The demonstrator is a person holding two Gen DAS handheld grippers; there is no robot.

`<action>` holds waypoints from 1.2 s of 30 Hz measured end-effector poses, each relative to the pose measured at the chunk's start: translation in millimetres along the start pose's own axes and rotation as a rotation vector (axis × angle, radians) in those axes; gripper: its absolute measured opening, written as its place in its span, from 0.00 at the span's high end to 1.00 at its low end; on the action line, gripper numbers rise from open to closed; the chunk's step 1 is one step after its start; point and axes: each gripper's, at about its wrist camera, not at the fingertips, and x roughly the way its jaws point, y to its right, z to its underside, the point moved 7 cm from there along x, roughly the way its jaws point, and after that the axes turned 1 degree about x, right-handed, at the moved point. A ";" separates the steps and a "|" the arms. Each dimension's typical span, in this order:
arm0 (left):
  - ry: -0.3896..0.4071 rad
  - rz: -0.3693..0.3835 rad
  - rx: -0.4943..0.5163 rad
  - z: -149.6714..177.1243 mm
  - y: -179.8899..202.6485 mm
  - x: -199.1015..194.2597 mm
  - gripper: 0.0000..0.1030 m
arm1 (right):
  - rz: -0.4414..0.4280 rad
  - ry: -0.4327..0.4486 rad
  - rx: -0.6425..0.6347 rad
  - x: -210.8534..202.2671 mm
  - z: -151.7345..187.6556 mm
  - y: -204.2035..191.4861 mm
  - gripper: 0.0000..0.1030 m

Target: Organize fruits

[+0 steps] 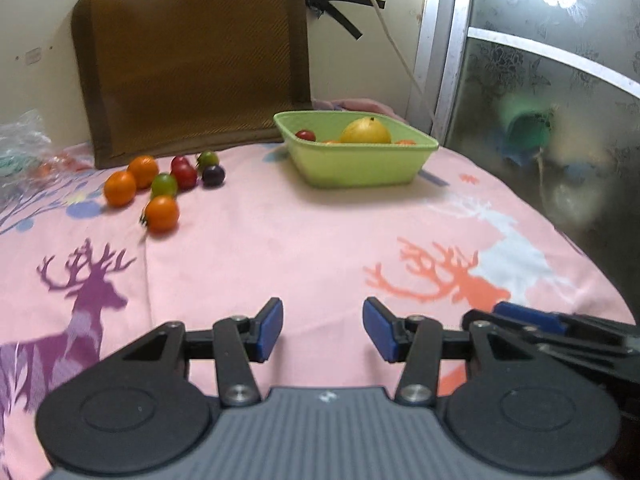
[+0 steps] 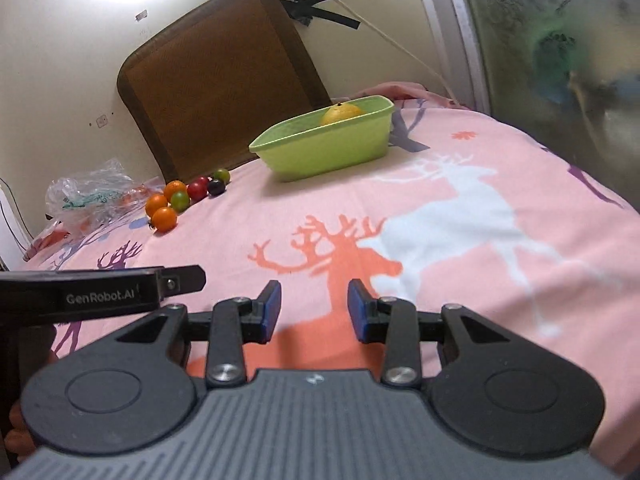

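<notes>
Left wrist view: the left gripper [image 1: 323, 330] hangs low over a pink deer-print cloth [image 1: 280, 248], its blue-padded jaws spread wide with nothing between them. At about 11 o'clock from it, a cluster of small fruits lies loose on the cloth: three orange ones, the nearest [image 1: 161, 213] set slightly apart toward the camera, a green cherry tomato [image 1: 164, 184] touching a red one [image 1: 184, 176], a dark purple one [image 1: 213, 175], and a second greenish one [image 1: 207, 157] behind. At 12 to 1 o'clock stands a light green basket [image 1: 360, 164], well apart from the cluster, holding a yellow pear-like fruit [image 1: 365, 131], a red cherry tomato [image 1: 306, 135] and bits of orange fruit near the rim. A brown cushion [image 1: 192, 56] leans on the wall behind. At 3 o'clock, part of the right gripper [image 1: 532, 320] shows.

Right wrist view: the right gripper [image 2: 314, 310] is likewise open and empty above the orange deer print. The fruit cluster [image 2: 180, 200] sits at 10 to 11 o'clock, beside a crumpled clear plastic bag [image 2: 92, 196]. The green basket [image 2: 324, 152] is at 12 o'clock with the yellow fruit [image 2: 341, 114] showing over its rim. A finger of the left gripper [image 2: 176, 280] reaches in at 9 o'clock.
</notes>
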 end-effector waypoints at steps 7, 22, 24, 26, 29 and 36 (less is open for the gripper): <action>-0.003 -0.045 0.004 12.1 -3.1 -6.8 0.53 | -0.021 -0.015 0.003 -5.4 9.4 -11.7 0.59; 0.006 -0.134 0.053 19.5 -1.8 -4.4 0.45 | -0.005 0.005 0.004 -11.0 13.4 -12.9 0.59; 0.006 -0.135 0.056 19.3 -2.0 -4.2 0.45 | -0.006 0.004 0.005 -11.0 13.5 -12.9 0.59; 0.006 -0.136 0.057 19.4 -1.8 -4.1 0.44 | -0.007 0.006 0.009 -11.5 13.6 -12.5 0.59; 0.005 -0.140 0.062 20.2 -2.1 -3.7 0.40 | -0.008 0.008 0.010 -11.9 13.5 -12.4 0.59; 0.006 -0.140 0.065 20.5 -1.8 -3.7 0.39 | -0.008 0.008 0.011 -12.0 13.3 -11.8 0.58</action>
